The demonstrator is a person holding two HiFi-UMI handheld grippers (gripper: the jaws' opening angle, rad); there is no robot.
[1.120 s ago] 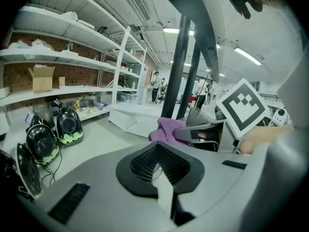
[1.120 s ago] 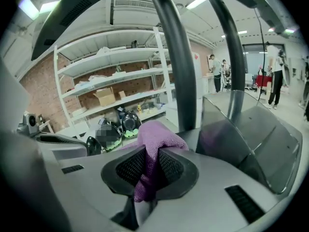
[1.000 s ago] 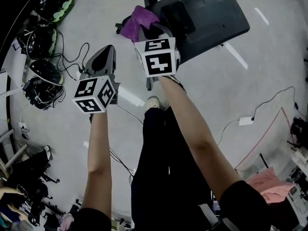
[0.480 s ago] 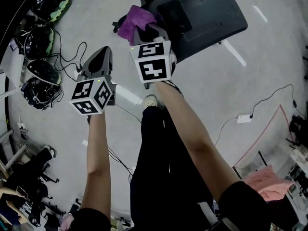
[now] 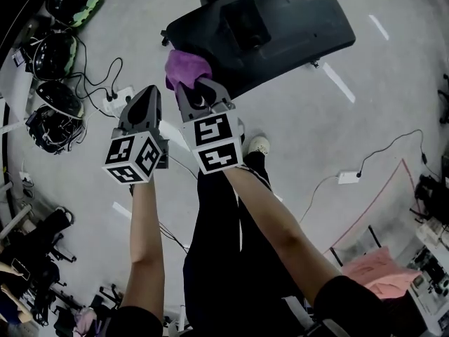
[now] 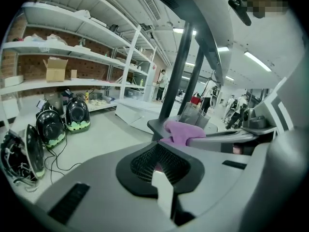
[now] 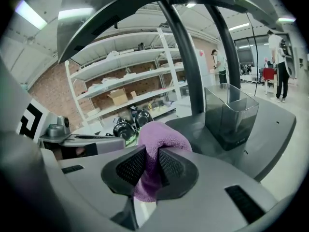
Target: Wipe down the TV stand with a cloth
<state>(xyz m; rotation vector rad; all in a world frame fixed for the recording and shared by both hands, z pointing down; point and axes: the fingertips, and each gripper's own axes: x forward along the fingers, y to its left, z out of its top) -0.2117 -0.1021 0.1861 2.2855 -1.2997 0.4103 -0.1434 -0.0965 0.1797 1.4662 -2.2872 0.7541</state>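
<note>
Beside TV stand, right claw around cloth.

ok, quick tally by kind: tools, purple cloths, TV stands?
tools: 2, left tool and right tool
purple cloth: 1, held in the right tool
TV stand: 1
total: 4

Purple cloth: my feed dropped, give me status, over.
Right gripper shut on purple cloth. Left gripper shut, empty, alongside. Cloth at TV stand base's near edge, contact unclear. Clear bin sits on base ahead.
</note>
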